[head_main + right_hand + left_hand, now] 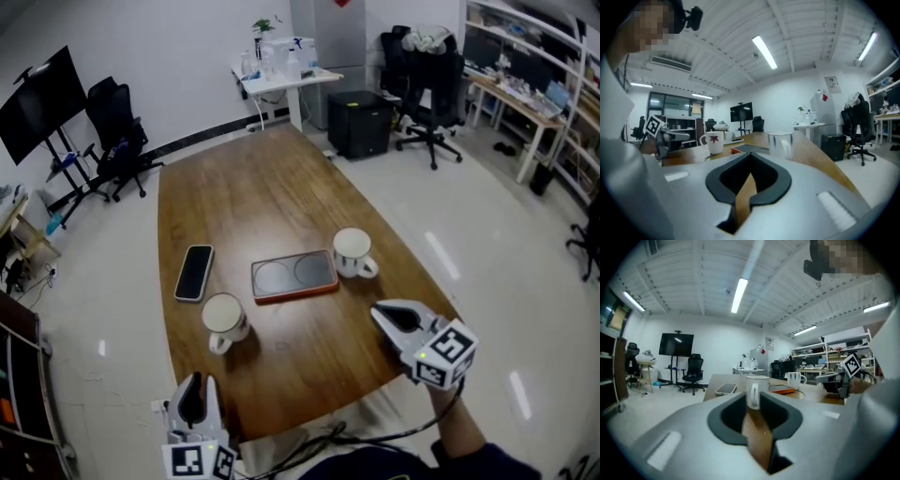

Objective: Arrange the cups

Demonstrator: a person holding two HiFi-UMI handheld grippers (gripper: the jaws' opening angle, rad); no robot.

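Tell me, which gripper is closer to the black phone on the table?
Left. The left gripper hovers at the table's near edge, almost in line with the phone. The right gripper is across the table, beyond the orange tray and nearer the right cup.

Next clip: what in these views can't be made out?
Head view: left gripper, rear cut off by the bottom edge.
Head view: whether left mug or right mug holds liquid, too small.
Head view: phone screen dark, nothing legible.
Right gripper view: right mug blurred, any print unreadable.
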